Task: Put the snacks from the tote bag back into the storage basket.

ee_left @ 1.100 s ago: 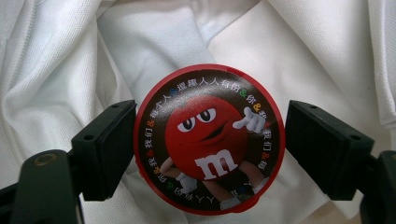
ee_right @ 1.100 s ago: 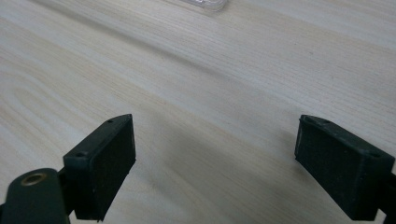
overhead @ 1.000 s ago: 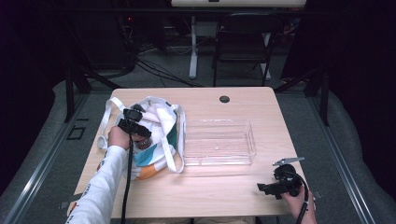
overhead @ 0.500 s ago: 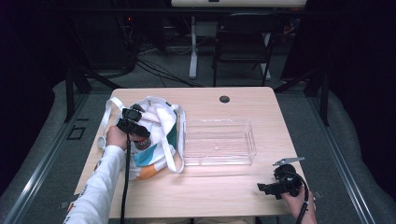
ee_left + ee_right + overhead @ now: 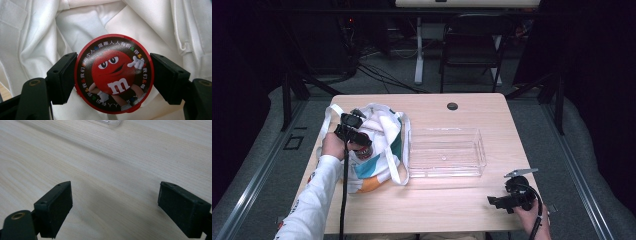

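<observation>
The tabletop [image 5: 432, 210] lay pale and bare along its near edge, and its far strip around a small dark grommet [image 5: 452, 106] was open too. At the left, a white tote bag [image 5: 382, 150] with teal and orange patches took up most of that side, its straps reaching toward the left edge and toward the middle. Just right of the bag, touching or nearly touching one strap, a clear plastic tray [image 5: 447, 172] sat at the centre with nothing in it, and open wood ran from its right wall to the right edge.

The left hand-held gripper [image 5: 354, 131] hung over the bag's mouth, pointing down into the white cloth. In the left gripper view a round red-rimmed candy tin [image 5: 113, 73], printed with a red cartoon figure, sat squarely between the two black pads [image 5: 62, 77], the bag's lining behind it. The jaws had just been closing, and both pads pressed against the tin's rim on either side, pinching it.

At the near right corner the right hand-held gripper [image 5: 507, 201] rested low over the tabletop, well apart from the tray and aimed leftward. In the right gripper view its jaws stood spread wide over bare wood, holding nothing, with a corner of the tray at the far edge.
</observation>
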Motion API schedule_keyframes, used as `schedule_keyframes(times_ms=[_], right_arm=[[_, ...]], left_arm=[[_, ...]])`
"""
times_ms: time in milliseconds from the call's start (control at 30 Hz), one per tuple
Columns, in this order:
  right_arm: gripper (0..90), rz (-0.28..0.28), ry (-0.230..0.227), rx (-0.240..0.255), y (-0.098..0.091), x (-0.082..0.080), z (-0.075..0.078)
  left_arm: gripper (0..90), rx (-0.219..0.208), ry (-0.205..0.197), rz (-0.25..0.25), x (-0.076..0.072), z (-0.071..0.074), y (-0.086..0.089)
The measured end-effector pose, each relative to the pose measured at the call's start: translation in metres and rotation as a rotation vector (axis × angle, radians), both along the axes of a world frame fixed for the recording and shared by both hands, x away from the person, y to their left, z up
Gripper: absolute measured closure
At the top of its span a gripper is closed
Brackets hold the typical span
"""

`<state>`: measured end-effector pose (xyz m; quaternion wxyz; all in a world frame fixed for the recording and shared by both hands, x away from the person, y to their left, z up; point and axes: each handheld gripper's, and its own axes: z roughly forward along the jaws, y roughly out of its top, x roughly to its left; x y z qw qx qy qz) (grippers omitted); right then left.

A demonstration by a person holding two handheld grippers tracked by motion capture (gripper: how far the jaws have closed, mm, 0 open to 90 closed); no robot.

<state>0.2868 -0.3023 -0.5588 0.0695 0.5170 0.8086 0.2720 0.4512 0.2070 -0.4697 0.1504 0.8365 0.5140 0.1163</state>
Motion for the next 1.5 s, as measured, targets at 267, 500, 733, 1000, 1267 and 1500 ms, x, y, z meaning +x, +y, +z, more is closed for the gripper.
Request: schedule_keyframes(times_ms=[267,500,733,1000,1267,1500], right_arm=[[11.8,0.000,0.002,-0.001,0.000,0.000,0.000],[11.8,-0.001,0.000,-0.001,0.000,0.000,0.000],[11.8,0.000,0.001,-0.002,0.000,0.000,0.000],[11.8,-0.002,-0.001,-0.005,0.000,0.000,0.000],[11.8,0.000,0.000,-0.002,0.000,0.000,0.000],[11.8,-0.001,0.000,-0.003,0.000,0.000,0.000]], left_arm=[[25.9,0.001,-0.010,-0.018,-0.006,0.010,0.001],[25.9,0.006,-0.022,-0.033,-0.013,0.018,0.001],[25.9,0.009,-0.035,-0.057,-0.019,0.029,-0.001],[25.9,0.017,-0.058,-0.077,-0.024,0.044,-0.003],[25.9,0.020,-0.078,-0.093,-0.027,0.059,-0.008],[25.9,0.019,-0.083,-0.102,-0.027,0.067,-0.012]])
